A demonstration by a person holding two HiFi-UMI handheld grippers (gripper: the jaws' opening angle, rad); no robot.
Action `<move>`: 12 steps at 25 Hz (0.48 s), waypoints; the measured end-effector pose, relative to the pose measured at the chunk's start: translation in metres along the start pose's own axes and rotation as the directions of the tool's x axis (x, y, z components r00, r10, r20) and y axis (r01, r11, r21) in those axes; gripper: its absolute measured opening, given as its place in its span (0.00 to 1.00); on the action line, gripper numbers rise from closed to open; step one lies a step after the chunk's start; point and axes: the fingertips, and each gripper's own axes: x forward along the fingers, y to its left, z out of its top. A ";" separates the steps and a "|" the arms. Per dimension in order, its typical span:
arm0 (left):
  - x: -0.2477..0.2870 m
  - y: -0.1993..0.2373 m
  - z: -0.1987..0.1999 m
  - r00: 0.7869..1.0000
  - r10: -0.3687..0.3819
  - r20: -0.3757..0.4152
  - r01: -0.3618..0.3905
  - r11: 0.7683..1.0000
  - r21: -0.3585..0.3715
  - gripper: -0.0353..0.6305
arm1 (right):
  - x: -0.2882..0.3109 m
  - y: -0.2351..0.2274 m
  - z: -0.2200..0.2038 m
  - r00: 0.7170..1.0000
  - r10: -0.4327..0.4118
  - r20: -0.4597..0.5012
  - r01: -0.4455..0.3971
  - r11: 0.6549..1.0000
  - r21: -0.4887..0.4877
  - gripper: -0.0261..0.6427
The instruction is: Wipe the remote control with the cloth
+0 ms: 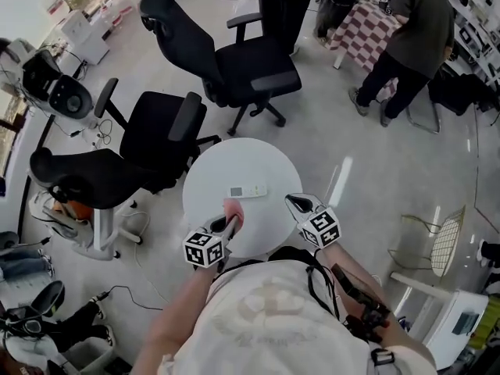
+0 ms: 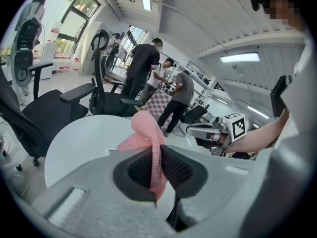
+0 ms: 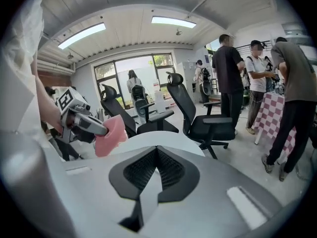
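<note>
Left hand-held gripper (image 2: 157,168) is pinching the pink cloth (image 2: 146,133) tight between its two black pads. Part of the cloth is sticking up out of the jaws in a soft fold, and a little bit is hanging down below them.

Right hand-held gripper (image 3: 156,168) is holding nothing. Its jaws are pressing together, with no gap at the tips.

From the head view, both hand-held grippers are hovering over the near edge of the round white counter (image 1: 262,156). They are pointing forward and a little down. One is on the near left side and the other is on the near right side, with a gap between them.

The remote control (image 1: 247,191) is lying flat on the counter, near the middle. It is white and small. It is sitting just past the cloth, and the cloth is not touching it. The right hand-held gripper is off to the right of the remote control and is not touching it either.

Two black chairs (image 1: 234,65) are standing on the floor (image 1: 351,155) on the far side of the counter. Some people (image 1: 418,33) are standing farther back in the room.
</note>
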 end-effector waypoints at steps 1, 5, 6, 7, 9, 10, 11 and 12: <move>0.005 0.002 0.002 1.000 0.013 -0.002 -0.013 1.000 -0.012 0.09 | 0.005 -0.003 -0.003 1.000 0.020 -0.019 -0.021 1.000 -0.024 0.05; 0.029 0.001 0.010 0.999 0.049 -0.010 -0.049 0.998 -0.035 0.09 | 0.018 -0.015 -0.020 0.992 0.093 -0.090 -0.101 0.991 -0.086 0.05; 0.035 -0.001 0.012 0.998 0.056 -0.012 -0.057 0.998 -0.037 0.09 | 0.020 -0.017 -0.025 0.988 0.113 -0.105 -0.124 0.988 -0.096 0.05; 0.041 -0.002 0.012 0.998 0.064 -0.014 -0.064 0.997 -0.040 0.09 | 0.022 -0.018 -0.030 0.984 0.135 -0.120 -0.147 0.984 -0.105 0.05; 0.051 -0.002 0.014 0.997 0.079 -0.018 -0.080 0.996 -0.049 0.09 | 0.028 -0.020 -0.037 0.974 0.173 -0.148 -0.191 0.974 -0.117 0.05; 0.055 -0.001 0.014 0.996 0.087 -0.021 -0.088 0.995 -0.054 0.09 | 0.031 -0.022 -0.039 0.969 0.188 -0.160 -0.208 0.970 -0.123 0.05; 0.058 0.001 0.015 0.995 0.095 -0.027 -0.096 0.994 -0.057 0.09 | 0.036 -0.024 -0.040 0.965 0.199 -0.169 -0.221 0.967 -0.128 0.05; 0.061 0.003 0.016 0.994 0.103 -0.034 -0.105 0.993 -0.059 0.09 | 0.041 -0.026 -0.041 0.962 0.207 -0.177 -0.232 0.963 -0.135 0.05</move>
